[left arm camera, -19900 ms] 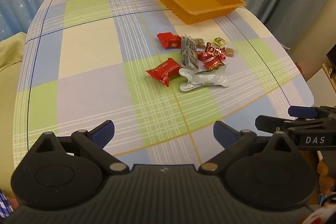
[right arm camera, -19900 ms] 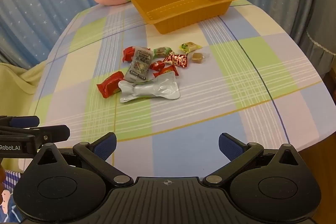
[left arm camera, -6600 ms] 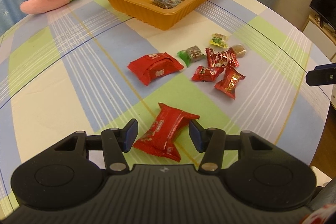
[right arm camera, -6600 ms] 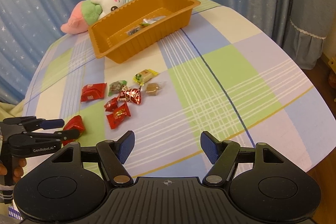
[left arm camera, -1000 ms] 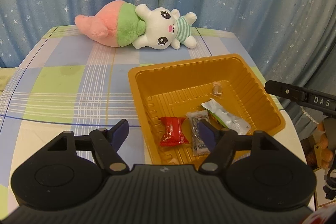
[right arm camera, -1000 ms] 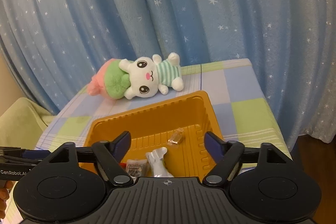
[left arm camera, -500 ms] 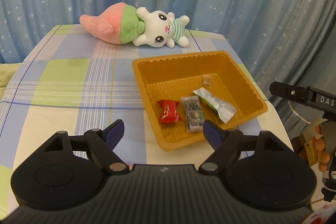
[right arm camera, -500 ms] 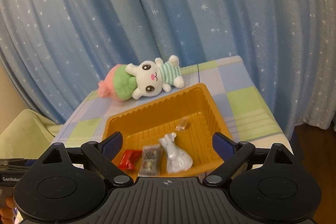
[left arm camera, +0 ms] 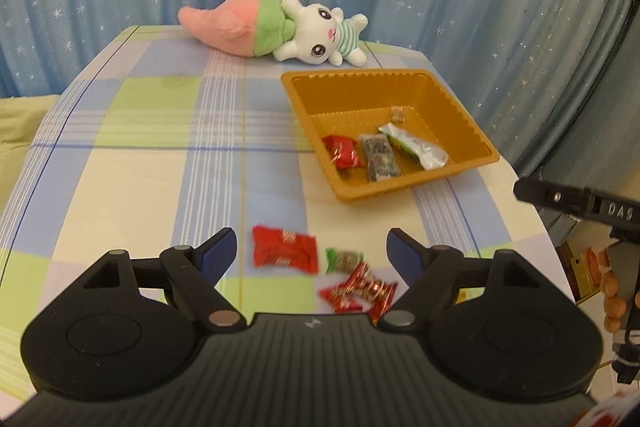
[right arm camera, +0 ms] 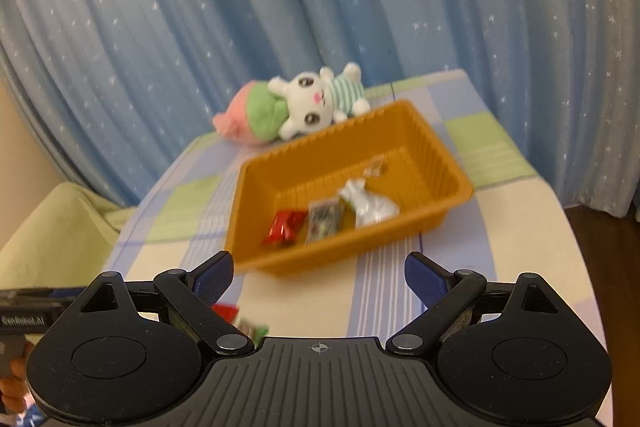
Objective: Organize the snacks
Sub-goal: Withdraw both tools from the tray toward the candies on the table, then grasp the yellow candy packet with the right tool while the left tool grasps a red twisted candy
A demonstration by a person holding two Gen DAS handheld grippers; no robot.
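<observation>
An orange tray [left arm camera: 400,193] stands on the checked tablecloth. In it lie a red packet [left arm camera: 341,151], a grey packet [left arm camera: 379,158], a silver pouch [left arm camera: 416,147] and a small candy [left arm camera: 398,115]. Nearer to me, a red packet [left arm camera: 285,249], a green candy [left arm camera: 344,259] and red candies [left arm camera: 362,291] lie loose on the cloth. My left gripper [left arm camera: 310,241] hangs open above them, holding nothing. My right gripper [right arm camera: 319,263] is open and empty, just short of the tray [right arm camera: 280,267]. The right wrist view is blurred.
A pink and white plush toy [left arm camera: 276,27] lies behind the tray, against a blue starred curtain. The table's rounded edge runs close on the right [left arm camera: 532,211]. A pale green seat [right arm camera: 52,227] stands left of the table. A hand [left arm camera: 612,287] holds the right gripper's handle.
Both grippers have pulled back from the tray, which now sits farther off. The loose snacks on the cloth have come into view. Both jaws stand wider than a second ago.
</observation>
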